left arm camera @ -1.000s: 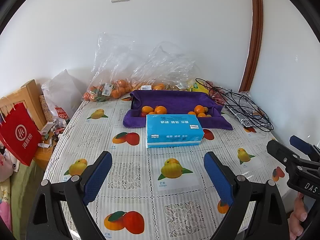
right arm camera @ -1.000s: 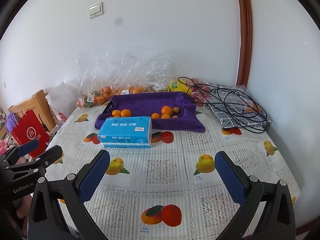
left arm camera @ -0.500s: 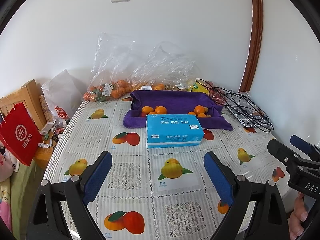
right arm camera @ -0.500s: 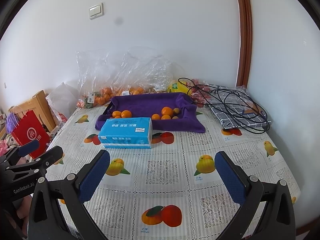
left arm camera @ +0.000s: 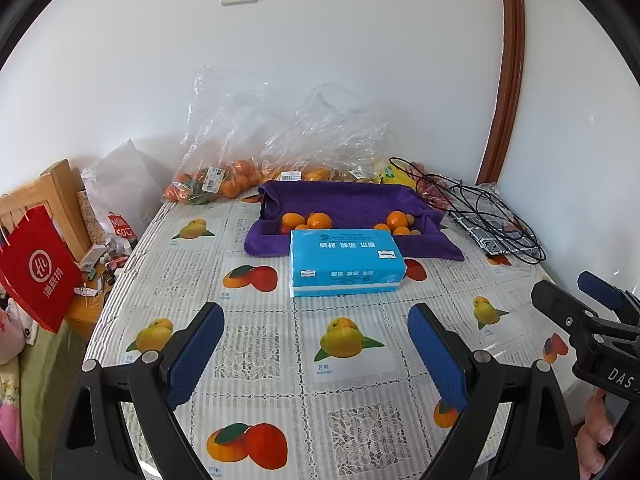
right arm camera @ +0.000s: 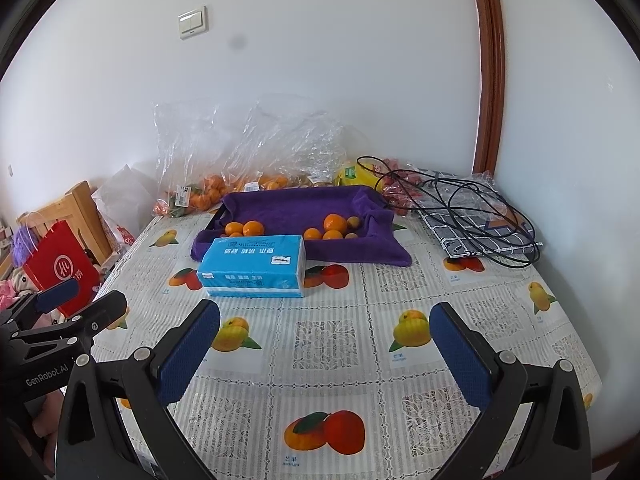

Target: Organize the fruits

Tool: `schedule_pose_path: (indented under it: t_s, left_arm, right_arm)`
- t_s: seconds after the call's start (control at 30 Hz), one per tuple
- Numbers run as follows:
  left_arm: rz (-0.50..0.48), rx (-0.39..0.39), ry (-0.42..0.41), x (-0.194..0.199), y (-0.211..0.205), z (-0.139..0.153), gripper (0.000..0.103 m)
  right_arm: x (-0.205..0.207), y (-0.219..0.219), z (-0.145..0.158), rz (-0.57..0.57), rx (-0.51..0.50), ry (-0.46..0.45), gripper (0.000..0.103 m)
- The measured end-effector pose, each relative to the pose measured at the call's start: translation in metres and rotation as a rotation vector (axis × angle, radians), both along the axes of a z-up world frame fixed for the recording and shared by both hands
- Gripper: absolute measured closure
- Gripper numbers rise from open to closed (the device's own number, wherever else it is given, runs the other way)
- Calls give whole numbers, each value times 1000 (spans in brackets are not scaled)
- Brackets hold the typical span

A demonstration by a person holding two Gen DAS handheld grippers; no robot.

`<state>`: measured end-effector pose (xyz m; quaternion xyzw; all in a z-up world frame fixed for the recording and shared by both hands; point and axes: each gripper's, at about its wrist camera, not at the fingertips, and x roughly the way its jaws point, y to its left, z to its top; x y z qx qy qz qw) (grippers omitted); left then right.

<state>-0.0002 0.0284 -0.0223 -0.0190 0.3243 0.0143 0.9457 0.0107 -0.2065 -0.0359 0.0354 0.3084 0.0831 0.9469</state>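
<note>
Several oranges [left arm camera: 316,220] [right arm camera: 335,223] and small brownish fruits [right arm camera: 353,222] lie in a tray lined with a purple towel [left arm camera: 352,200] [right arm camera: 296,204] at the back of the table. A blue tissue box [left arm camera: 344,261] [right arm camera: 254,264] stands right in front of the tray. Clear plastic bags of oranges [left arm camera: 224,178] [right arm camera: 200,196] lie behind it by the wall. My left gripper [left arm camera: 316,354] and right gripper [right arm camera: 326,354] are both open and empty, held above the near part of the table, well short of the box.
The table has a fruit-print cloth [left arm camera: 344,360]. Black cables on a checked cloth [right arm camera: 472,216] lie at the back right, next to a yellow packet [right arm camera: 352,172]. A red paper bag [left arm camera: 38,272] and wooden furniture [left arm camera: 60,196] stand off the left edge.
Both grippers have drifted very slightly; the right wrist view has edged a little toward the table. Nothing on the table has moved.
</note>
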Motion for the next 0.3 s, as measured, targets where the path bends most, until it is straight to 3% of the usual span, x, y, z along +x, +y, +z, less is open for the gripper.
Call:
schedule_pose_path:
  t_s: [0.3]
  left_arm:
    - [-19,4,0,7,-1,-3,10]
  right_arm:
    - [9,4,-4,6,-15,11,0]
